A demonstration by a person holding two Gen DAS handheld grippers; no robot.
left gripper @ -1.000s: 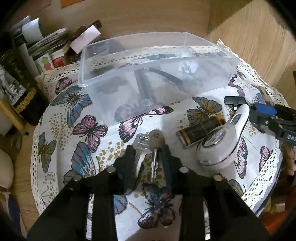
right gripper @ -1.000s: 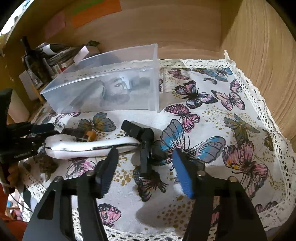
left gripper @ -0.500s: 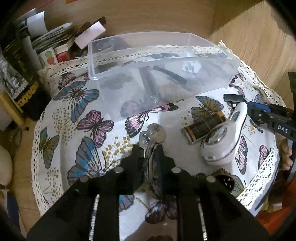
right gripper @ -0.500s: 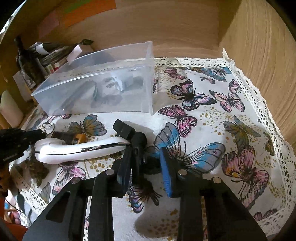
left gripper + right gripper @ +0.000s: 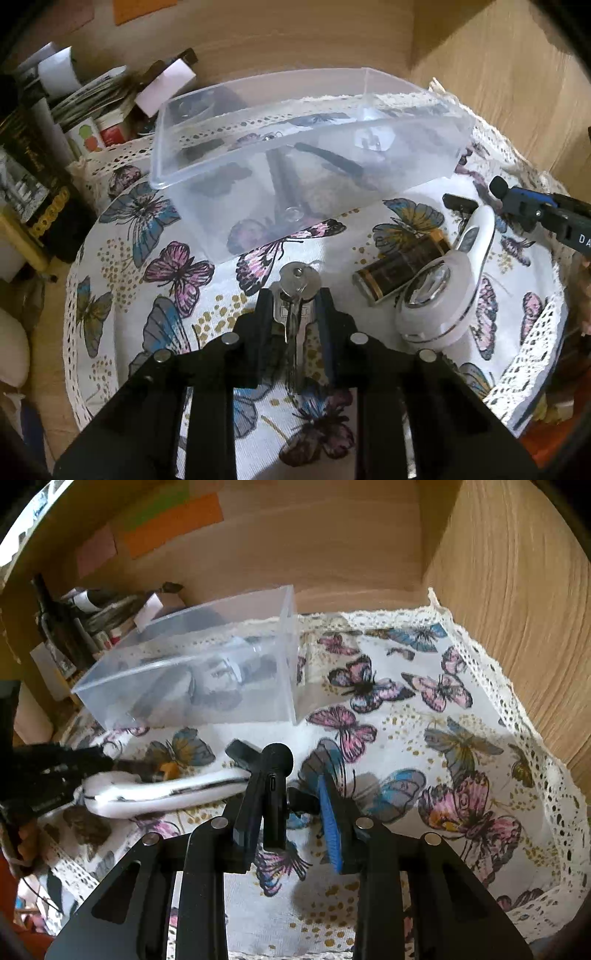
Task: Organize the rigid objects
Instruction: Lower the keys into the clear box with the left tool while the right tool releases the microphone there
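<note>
My left gripper (image 5: 293,299) is shut on a bunch of silver keys (image 5: 297,295), held just above the butterfly cloth. My right gripper (image 5: 291,794) is shut on a black clip-like gadget (image 5: 273,775) and holds it off the cloth. A clear plastic bin (image 5: 306,155) stands behind, with several dark items inside; it also shows in the right wrist view (image 5: 192,679). A white magnifier (image 5: 439,291) and a dark battery (image 5: 402,266) lie on the cloth to the right of the keys. The right gripper's blue-tipped finger (image 5: 524,201) shows at the far right.
A butterfly tablecloth (image 5: 443,760) with lace edge covers the round table. Bottles, boxes and papers (image 5: 74,122) crowd the back left. Wooden walls (image 5: 498,572) close in behind and on the right.
Both grippers closed: the left on the keys, the right on the black gadget. Both have lifted their items a little off the cloth.
</note>
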